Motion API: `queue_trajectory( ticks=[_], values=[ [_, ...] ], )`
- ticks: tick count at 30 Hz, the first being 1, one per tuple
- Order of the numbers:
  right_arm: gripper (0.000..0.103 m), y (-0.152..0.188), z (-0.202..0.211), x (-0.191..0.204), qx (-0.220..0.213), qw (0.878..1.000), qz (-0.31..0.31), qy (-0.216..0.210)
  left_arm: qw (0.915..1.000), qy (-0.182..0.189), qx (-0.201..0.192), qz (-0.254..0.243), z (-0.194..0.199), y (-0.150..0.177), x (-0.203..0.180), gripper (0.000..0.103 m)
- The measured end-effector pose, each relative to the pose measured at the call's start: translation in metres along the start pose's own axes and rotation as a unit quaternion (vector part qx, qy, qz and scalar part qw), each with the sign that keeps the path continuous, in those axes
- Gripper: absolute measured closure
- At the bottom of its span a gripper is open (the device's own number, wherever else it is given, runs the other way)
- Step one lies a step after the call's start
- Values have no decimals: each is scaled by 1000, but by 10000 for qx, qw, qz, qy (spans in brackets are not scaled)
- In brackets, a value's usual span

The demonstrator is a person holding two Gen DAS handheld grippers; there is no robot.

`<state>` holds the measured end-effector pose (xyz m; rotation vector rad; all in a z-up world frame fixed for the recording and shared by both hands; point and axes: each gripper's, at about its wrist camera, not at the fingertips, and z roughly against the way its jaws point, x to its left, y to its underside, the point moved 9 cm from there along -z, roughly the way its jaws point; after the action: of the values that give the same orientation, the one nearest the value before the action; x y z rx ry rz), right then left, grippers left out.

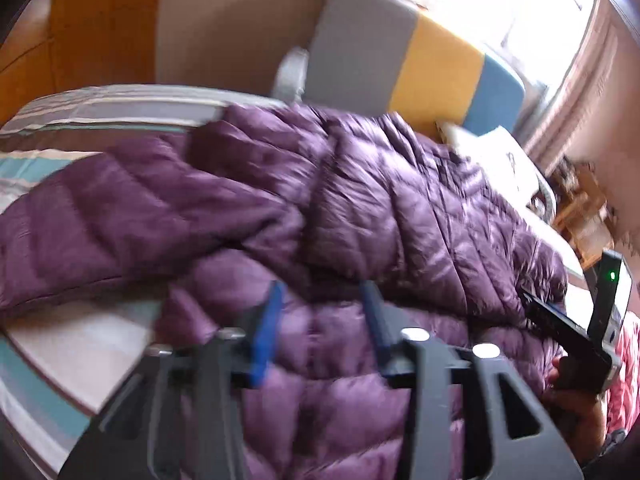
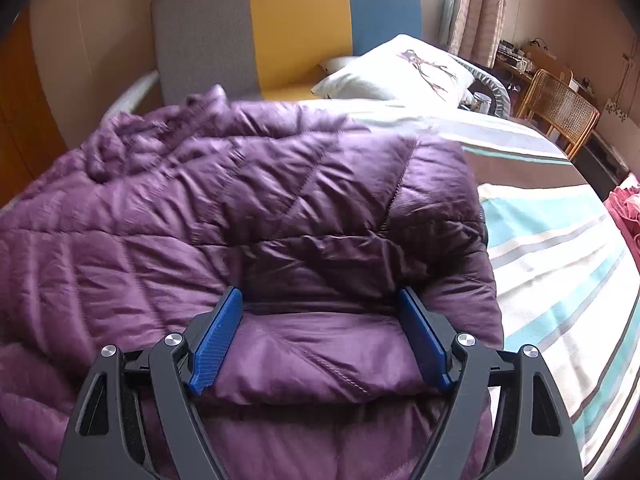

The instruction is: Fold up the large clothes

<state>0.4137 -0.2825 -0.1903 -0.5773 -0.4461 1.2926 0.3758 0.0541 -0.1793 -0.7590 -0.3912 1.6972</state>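
Purple quilted down jacket (image 2: 248,216) lay spread across the bed (image 2: 560,248), over the striped cover, w/ collar end toward the grey/yellow/blue headboard (image 2: 288,28). My right gripper (image 2: 320,300) sat low over the near hem, jaws wide apart; a puffy fold of jacket bulged between the blue pads (image 2: 216,344), but I couldn't tell if they pressed it. My left gripper (image 1: 320,300) was partly parted over the jacket's near edge, nothing pinched btw the pads, pic blurred. In the left view my right hand (image 1: 576,384) and its tool showed at the far right. White pillow (image 2: 400,68) lay by the headboard, wicker chair (image 2: 560,108) beyond the bed.
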Motion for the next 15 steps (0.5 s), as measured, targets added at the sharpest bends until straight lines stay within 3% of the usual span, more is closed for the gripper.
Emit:
queue_trajectory(
  ticks=[4,8,15],
  values=[
    [24,-2,27,31,-274,9986,128,-425,9997,-131,-32,220,16,4,28,54],
    [24,4,30,71,-185,9964,366,-747,9986,-329,-12,404,24,10,59,54],
    [24,23,3,93,176,9969,559,-528,9929,-595,53,1024,31,23,120,52]
  ],
)
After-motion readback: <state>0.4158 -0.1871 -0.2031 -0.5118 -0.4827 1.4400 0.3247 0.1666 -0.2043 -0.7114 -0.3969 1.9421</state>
